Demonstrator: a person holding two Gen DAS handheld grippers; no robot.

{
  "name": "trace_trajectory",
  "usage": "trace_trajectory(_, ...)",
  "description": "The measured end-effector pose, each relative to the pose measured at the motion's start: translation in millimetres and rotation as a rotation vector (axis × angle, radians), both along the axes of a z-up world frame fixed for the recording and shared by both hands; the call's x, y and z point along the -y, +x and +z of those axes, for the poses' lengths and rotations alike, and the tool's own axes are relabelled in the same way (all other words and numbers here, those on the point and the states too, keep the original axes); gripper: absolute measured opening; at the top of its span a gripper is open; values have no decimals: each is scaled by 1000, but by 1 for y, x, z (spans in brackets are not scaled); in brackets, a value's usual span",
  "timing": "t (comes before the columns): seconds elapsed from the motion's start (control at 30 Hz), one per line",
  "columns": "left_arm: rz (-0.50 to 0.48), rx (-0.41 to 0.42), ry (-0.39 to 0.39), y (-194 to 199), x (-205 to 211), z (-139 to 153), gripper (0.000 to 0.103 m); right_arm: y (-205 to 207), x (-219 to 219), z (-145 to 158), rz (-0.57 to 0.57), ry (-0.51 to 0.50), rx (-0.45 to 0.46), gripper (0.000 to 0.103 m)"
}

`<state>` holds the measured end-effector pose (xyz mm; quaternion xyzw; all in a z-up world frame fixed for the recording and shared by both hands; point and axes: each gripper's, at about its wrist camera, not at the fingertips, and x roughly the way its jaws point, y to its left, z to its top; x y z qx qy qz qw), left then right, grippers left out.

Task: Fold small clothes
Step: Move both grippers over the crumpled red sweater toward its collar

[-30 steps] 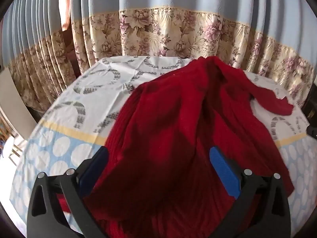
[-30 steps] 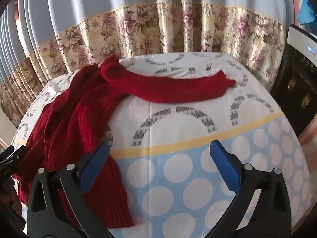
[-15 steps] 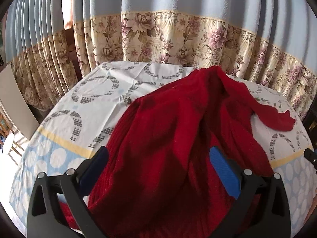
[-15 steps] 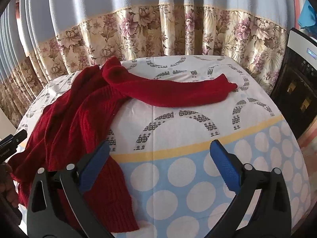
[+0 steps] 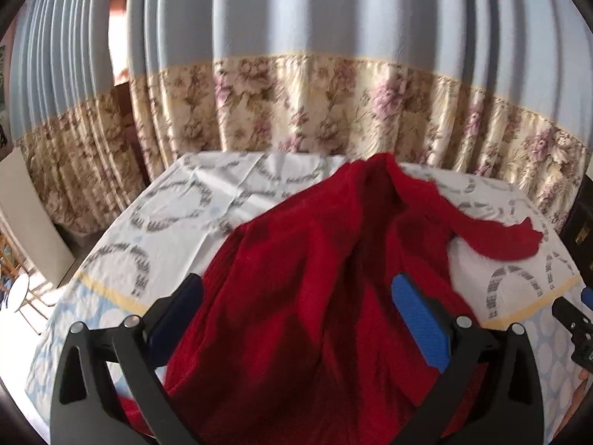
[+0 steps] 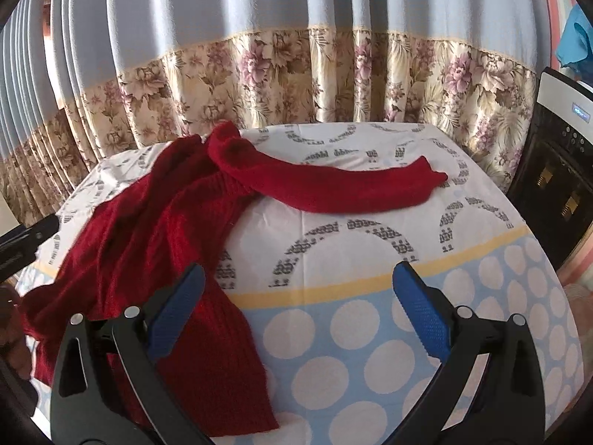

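The fingers of the left gripper stand wide apart over the near part of the red knit sweater, and the right gripper is just as wide, holding nothing. The sweater lies rumpled on the left of the cloth-covered desk, one sleeve stretched right along the far side. It looks soft, limp and fairly thick, likely to sag, so the ribbed hem or sleeve cuff seems the firmest hold.

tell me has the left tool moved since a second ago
Yes. The left tool has pulled back from the curtain; more tablecloth shows beyond the red sweater.
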<state>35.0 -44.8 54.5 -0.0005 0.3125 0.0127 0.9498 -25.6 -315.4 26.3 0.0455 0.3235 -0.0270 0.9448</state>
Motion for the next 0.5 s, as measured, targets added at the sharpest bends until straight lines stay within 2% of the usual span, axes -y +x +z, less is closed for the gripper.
trace_trajectory(0.13, -9, -26, 38, 9, 11, -5, 102, -3, -10, 4, 19, -37, 3, 100)
trace_trajectory(0.17, -14, -62, 21, 10, 9, -9, 102, -4, -13, 4, 19, -54, 2, 100)
trace_trajectory(0.27, -38, -37, 71, -4, 12, -9, 102, -6, -19, 2, 47, -84, -38, 100)
trace_trajectory(0.37, -55, -48, 82, -17, 9, -11, 102, -14, -19, 3, 79, -85, -18, 100)
trace_trajectory(0.5, -11, -26, 114, -32, 1, -12, 102, -15, -15, -1, 108, -91, -22, 100)
